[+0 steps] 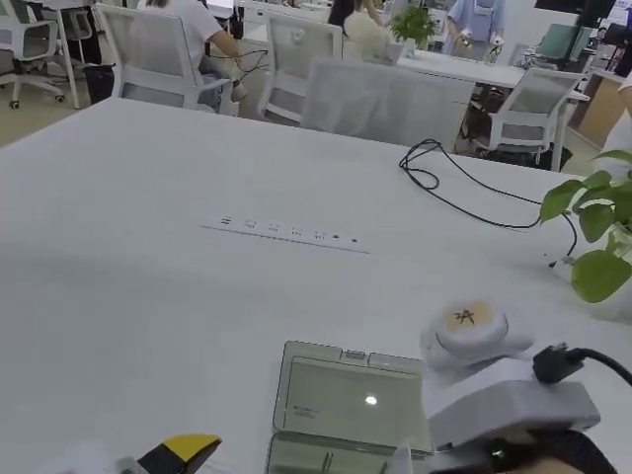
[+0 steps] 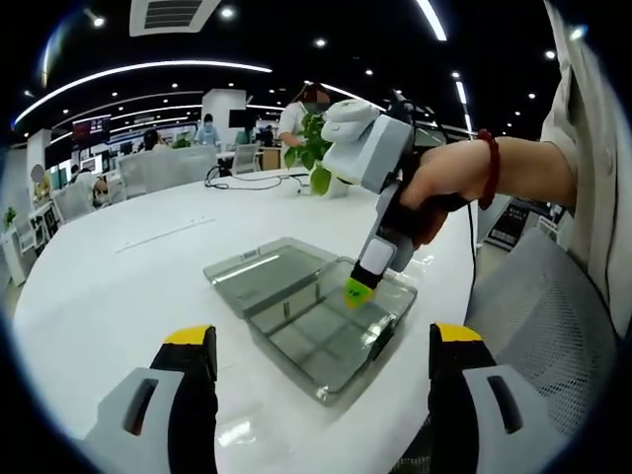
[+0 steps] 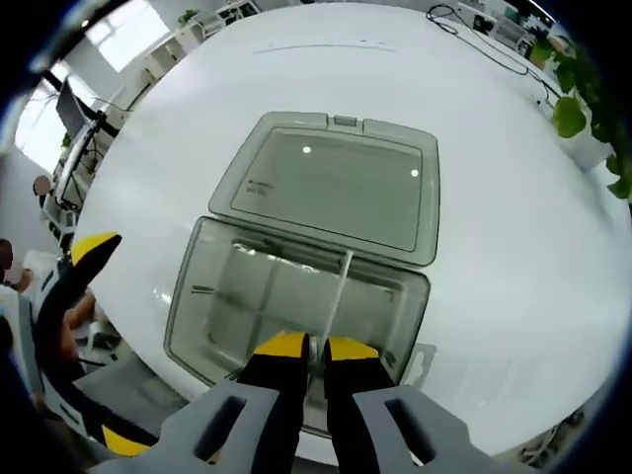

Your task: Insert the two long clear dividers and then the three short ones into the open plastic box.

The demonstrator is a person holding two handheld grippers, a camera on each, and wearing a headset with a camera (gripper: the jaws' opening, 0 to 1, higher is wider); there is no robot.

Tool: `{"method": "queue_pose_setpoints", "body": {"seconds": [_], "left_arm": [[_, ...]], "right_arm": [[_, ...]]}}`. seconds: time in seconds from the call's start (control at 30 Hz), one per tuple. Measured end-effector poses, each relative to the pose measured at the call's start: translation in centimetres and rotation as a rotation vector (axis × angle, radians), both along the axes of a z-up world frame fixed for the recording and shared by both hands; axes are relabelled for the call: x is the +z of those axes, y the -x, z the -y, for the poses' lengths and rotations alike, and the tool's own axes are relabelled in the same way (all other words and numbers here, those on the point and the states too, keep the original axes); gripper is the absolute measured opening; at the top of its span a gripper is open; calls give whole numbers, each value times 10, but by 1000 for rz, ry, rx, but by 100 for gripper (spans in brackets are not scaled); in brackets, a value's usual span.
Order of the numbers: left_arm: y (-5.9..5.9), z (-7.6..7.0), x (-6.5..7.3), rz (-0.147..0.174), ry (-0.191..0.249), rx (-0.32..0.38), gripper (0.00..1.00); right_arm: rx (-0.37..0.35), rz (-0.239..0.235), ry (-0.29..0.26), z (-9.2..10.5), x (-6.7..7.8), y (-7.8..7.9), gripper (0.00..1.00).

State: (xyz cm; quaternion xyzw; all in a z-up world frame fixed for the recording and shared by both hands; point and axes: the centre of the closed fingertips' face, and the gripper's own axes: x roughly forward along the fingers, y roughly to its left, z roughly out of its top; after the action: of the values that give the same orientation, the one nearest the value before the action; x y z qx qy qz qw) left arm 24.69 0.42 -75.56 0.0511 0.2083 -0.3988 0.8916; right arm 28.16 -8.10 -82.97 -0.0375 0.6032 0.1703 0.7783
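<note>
While the right gripper (image 3: 314, 346) stands over the open box (image 3: 188, 296) w/ jaws pressed together on a clear divider (image 3: 336, 291) — the strip runs inside the box from the gripper toward the hinge side, approx. mid-width — the left gripper (image 2: 321, 338) is spread & empty, near the box but apart from it, over the white desk (image 2: 109, 286). The lid (image 3: 326, 183) lies flat open.

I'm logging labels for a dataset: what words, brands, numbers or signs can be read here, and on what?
No text reads clearly.
Small dark print on the box lid: too small to read.
Markings on the strip set in the table: too small to read.
Orange mark on the round cap atop the right gripper: blurred, unreadable.
</note>
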Motion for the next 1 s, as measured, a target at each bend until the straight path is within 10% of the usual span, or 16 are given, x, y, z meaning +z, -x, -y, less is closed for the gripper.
{"method": "queue_pose_setpoints", "body": {"seconds": [0.53,1.0], "left_arm": [[-4,-7,-2,-3,0,31,89],[-7,-18,1,-13,-12,59,88]], "right_arm": [[8,10,37,3,-14,-1,7],[20,48,-96,-2,-14,-2,12]]}}
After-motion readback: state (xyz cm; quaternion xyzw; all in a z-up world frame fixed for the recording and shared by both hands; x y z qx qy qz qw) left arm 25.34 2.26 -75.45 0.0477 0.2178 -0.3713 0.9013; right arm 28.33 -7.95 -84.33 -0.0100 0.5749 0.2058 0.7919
